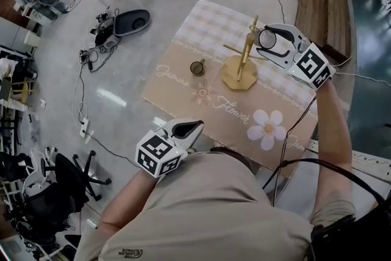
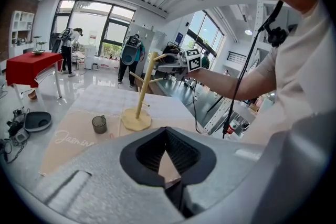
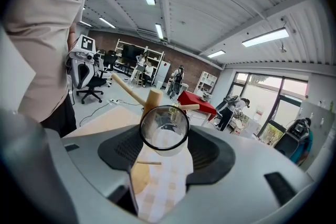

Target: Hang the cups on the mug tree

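**Head view.** The right hand-held gripper [image 1: 273, 41] is clenched on a clear cup [image 1: 267, 38], whose mouth faces the camera. It sits just beside the upper pegs of the tree [image 1: 244, 61]. No peg carries a cup. A dark cup [image 1: 197, 67] stands on the mat [image 1: 183, 95], well to the left of that gripper. It lies beyond the left hand-held gripper [image 1: 188, 127], which is near the person's body. Judgement: the task is at its first hanging. Neither cup is hung, and the dark cup is not yet picked up.

**Left gripper view.** The left hand-held gripper [image 2: 166, 131] is closed, tips together, with nothing between them. Ahead of it stand the dark cup [image 2: 99, 124] and, to that cup's right, the tree [image 2: 140, 97]. The tree shows side-on with bare pegs, a profile the head view lacks. The clear cup cannot be made out here.

**Right gripper view.** The jaws of the right hand-held gripper [image 3: 164, 128] press the clear cup [image 3: 164, 131] from both sides. Directly beyond the cup is the tree top [image 3: 154, 98], with one peg slanting up to the left. Only this view shows the cup right against the pegs. Whether its handle is over a peg cannot be told. The dark cup is not in this view.
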